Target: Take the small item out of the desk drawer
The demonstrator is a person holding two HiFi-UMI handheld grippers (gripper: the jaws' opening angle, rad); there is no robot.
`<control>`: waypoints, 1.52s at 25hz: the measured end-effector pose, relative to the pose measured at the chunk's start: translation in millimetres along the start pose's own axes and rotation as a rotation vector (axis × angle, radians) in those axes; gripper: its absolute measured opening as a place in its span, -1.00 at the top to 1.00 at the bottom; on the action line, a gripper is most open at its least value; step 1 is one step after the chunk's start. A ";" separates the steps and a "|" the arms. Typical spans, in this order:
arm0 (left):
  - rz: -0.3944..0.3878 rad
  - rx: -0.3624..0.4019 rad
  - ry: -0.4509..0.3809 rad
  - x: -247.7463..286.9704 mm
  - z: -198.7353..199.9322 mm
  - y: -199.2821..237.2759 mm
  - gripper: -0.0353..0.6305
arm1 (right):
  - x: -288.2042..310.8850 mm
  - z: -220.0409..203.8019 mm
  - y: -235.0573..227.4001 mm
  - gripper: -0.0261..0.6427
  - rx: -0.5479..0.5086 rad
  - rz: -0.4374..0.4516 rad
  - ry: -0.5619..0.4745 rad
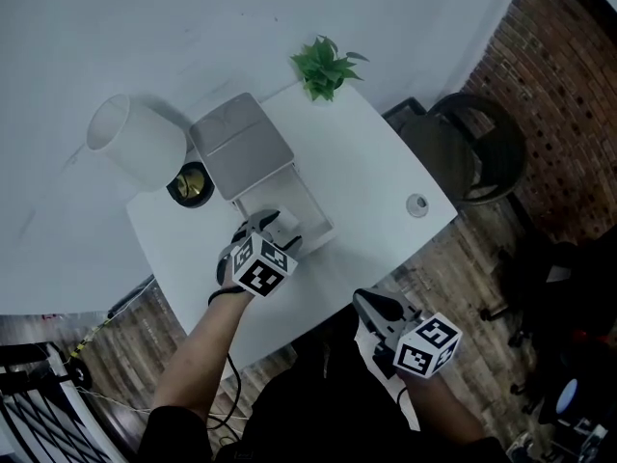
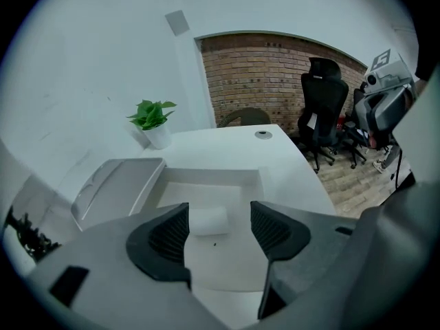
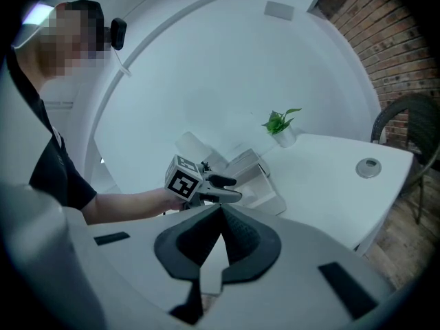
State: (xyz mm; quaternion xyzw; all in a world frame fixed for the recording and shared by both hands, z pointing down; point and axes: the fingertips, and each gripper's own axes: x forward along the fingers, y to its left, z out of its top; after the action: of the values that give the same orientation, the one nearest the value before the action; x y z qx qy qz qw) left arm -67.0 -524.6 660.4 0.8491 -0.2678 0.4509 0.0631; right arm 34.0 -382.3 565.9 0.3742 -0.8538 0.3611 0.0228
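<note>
The left tool (image 2: 213,231) hangs over the open drawer (image 2: 206,178), jaws wide apart, the small white item (image 2: 208,220) lying loose between them. The right tool (image 3: 221,234) is closed, empty, off the tabletop (image 1: 371,162) edge at five o'clock. From the drawer, a lamp (image 1: 135,141) stands at ten, a plant (image 1: 325,64) at one, and a round fitting (image 1: 416,204), perhaps a cable port, at three.

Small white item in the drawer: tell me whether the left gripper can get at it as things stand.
Probably yes. The drawer stands open, the small white item lies uncovered inside, and the left gripper hangs right at it, jaws apart and lined up on it, with nothing in the way.
</note>
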 end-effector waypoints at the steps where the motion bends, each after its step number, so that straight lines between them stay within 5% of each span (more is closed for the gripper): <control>1: -0.001 -0.006 0.010 2.9 -1.3 0.8 0.11 | -2.0 2.2 -0.8 0.93 -0.001 -0.003 -0.002; 8: -0.037 -0.077 0.092 20.7 -8.4 7.8 0.11 | -11.0 27.3 -4.4 0.93 -0.026 -0.016 -0.031; 12: -0.030 -0.026 0.152 31.3 -13.1 10.1 0.10 | -8.1 40.6 -1.7 0.93 -0.041 -0.005 -0.043; 17: -0.050 -0.056 0.190 38.5 -14.8 13.5 0.11 | -6.2 42.0 1.2 0.93 -0.044 0.001 -0.030; 22: -0.069 0.038 0.273 45.5 -20.7 15.8 0.11 | -7.2 42.8 -0.7 0.92 -0.019 -0.003 -0.027; 25: -0.095 -0.009 0.301 51.3 -25.3 16.5 0.11 | -7.6 39.8 1.1 0.93 -0.022 -0.004 -0.020; 32: -0.084 -0.223 0.221 33.0 -14.6 13.1 0.11 | -10.1 43.7 18.1 0.93 -0.028 0.031 -0.035; 38: -0.032 -0.238 0.119 -11.9 2.6 11.2 0.11 | -14.9 49.6 31.4 0.93 -0.078 0.048 -0.042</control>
State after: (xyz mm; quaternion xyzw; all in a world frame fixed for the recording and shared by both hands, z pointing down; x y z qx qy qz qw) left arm -76.2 -530.3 647.9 0.8116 -0.3013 0.4646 0.1863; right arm 35.6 -390.0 505.9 0.3599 -0.8763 0.3201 0.0105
